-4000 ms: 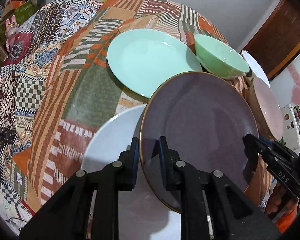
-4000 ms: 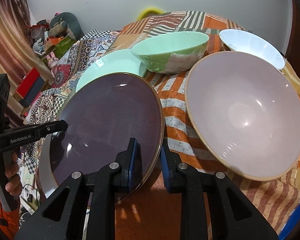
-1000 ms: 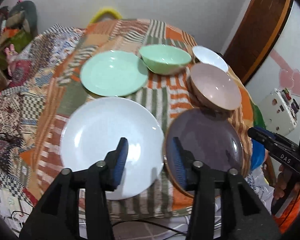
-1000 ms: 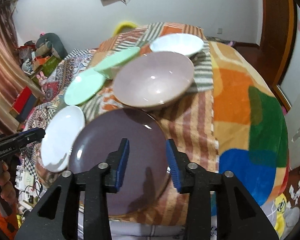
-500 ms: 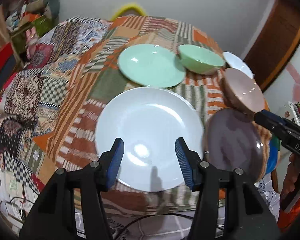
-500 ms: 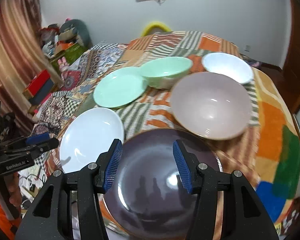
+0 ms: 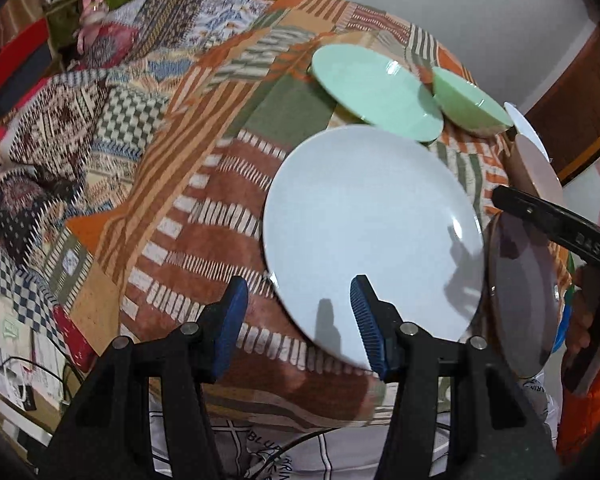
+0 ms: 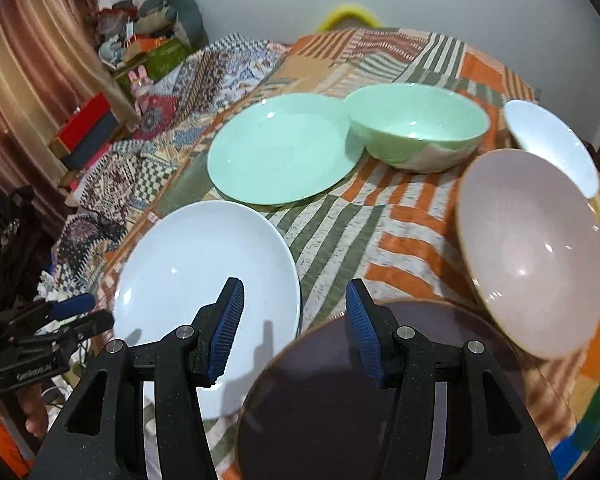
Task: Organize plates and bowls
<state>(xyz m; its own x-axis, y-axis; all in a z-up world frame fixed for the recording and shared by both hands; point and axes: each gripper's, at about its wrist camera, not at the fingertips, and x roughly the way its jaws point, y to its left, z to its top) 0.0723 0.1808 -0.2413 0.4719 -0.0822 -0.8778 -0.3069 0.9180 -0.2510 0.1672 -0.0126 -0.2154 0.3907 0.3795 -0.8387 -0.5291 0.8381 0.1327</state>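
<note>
Patchwork cloth (image 8: pixel 340 236): white plate (image 7: pixel 372 236) left of dark plate (image 8: pixel 340 392). Left gripper (image 7: pixel 298 320) and right gripper (image 8: pixel 294 324) part-open, empty. Straddle white plate's near rim squarely before closing.

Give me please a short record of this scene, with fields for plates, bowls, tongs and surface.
plates: white plate, mint plate, dark plate, all flat
bowls: mint bowl, pink bowl, white bowl, not stacked
left tongs: open, empty, over the white plate's near rim
right tongs: open, empty, above the dark plate
surface: patchwork cloth
</note>
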